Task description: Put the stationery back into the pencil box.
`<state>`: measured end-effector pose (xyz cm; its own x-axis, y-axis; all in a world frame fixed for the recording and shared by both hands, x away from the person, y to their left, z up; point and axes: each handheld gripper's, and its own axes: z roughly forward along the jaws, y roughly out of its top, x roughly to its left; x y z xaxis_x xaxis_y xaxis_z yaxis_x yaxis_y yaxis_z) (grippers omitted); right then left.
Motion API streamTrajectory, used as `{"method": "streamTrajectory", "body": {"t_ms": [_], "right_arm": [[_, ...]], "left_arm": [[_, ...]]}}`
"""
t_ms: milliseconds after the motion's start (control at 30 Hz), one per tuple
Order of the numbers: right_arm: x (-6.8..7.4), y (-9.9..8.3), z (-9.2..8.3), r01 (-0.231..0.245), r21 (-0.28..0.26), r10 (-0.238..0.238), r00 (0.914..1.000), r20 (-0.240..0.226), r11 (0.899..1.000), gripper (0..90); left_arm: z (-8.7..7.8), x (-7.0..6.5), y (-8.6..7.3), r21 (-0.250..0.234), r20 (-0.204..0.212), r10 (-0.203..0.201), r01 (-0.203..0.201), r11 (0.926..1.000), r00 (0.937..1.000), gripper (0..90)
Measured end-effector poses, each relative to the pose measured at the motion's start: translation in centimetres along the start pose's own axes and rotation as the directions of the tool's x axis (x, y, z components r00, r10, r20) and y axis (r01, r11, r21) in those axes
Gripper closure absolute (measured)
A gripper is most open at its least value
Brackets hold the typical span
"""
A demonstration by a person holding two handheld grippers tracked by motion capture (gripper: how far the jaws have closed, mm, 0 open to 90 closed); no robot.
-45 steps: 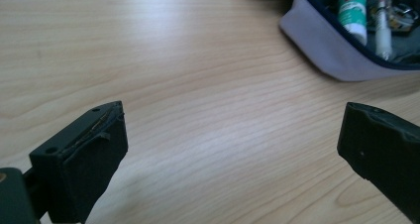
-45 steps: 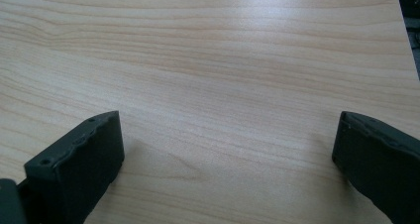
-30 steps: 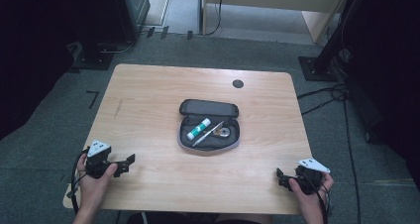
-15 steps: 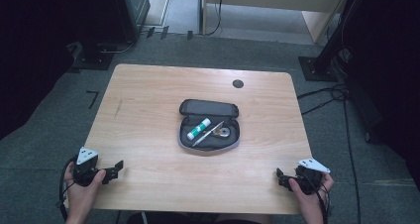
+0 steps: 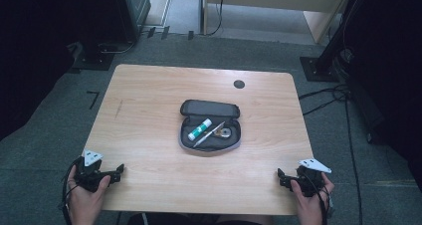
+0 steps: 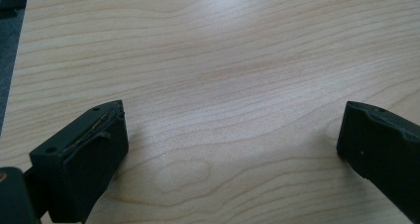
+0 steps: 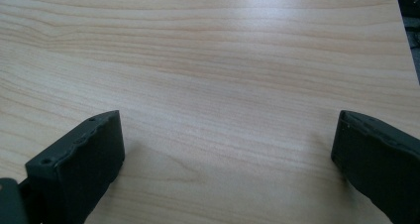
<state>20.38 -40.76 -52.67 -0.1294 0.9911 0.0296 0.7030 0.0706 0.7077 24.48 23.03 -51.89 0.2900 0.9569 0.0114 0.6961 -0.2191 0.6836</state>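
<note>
Both hand-held grippers sit at the near corners of the bench (image 5: 149,100), each held in a hand. Left hand-held gripper (image 5: 119,171) rests at the near left corner, its jaws spread wide with nothing between them; right hand-held gripper (image 5: 279,177) rests at the near right corner, likewise released and empty. In the high view, the open pencil case (image 5: 210,125) lies well ahead of both, between them, toward the bench's middle. Inside it lie a white-and-green glue stick (image 5: 199,129), a slim pen-like item (image 5: 211,133) just beside it, and a small round metallic object (image 5: 226,132) whose kind is too small to tell. A dark round grommet (image 5: 239,84) sits farther off, beyond the case. The left gripper view and the right gripper view show what the high view cannot: the two black jaws set far apart, with bare wood grain running between them. Neither of these views takes in the case. In both, the outer jaw is cut off by the picture's edge.
</note>
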Motion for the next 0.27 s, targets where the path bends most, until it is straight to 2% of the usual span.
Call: {"method": "streamTrajectory", "body": {"t_ms": [267], "right_arm": [[-0.02, 0.05, 0.06, 0.005, -0.001, -0.005, 1.0000, -0.003, 1.000, 0.0]], "left_arm": [[0.00, 0.02, 0.01, -0.001, -0.002, -0.001, 0.001, 1.0000, 1.0000, 0.0]]}}
